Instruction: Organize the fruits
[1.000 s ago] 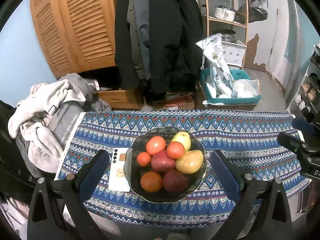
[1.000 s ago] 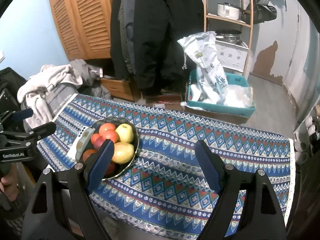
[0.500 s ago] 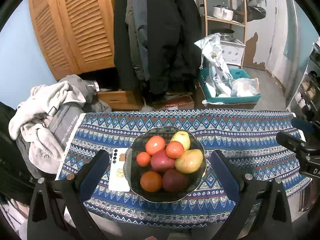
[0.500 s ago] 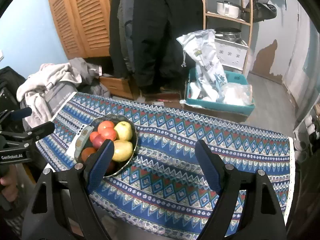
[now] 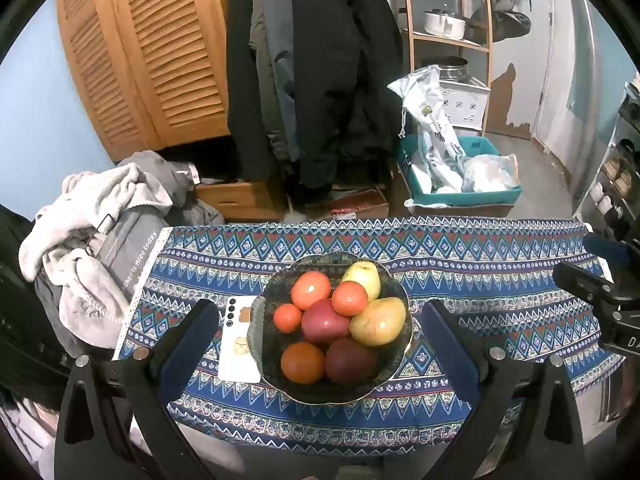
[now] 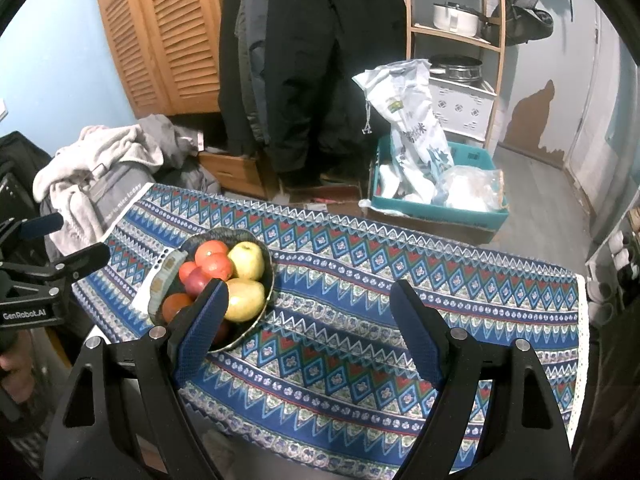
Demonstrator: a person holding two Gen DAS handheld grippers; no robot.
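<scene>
A dark patterned bowl (image 5: pixel 394 364) sits on the blue patterned tablecloth (image 5: pixel 480 264), piled with fruit: orange-red tomatoes (image 5: pixel 310 290), a red apple (image 5: pixel 324 322), a yellow-green apple (image 5: pixel 364 274) and a yellow mango (image 5: pixel 378 320). My left gripper (image 5: pixel 320 320) is open and empty, its jaws spread either side of the bowl, held back above the table's near edge. My right gripper (image 6: pixel 308 300) is open and empty over the cloth to the right of the bowl (image 6: pixel 262 256); its left finger (image 6: pixel 204 320) overlaps the bowl's near side.
A white phone (image 5: pixel 236 340) lies flat against the bowl's left side. A heap of clothes (image 5: pixel 92 232) sits off the table's left end. Behind the table hang dark coats (image 5: pixel 320 60); a teal crate with bags (image 5: pixel 460 176) stands on the floor.
Both views shift only slightly; the bowl and fruit stay put. Both grippers stay open and empty.
</scene>
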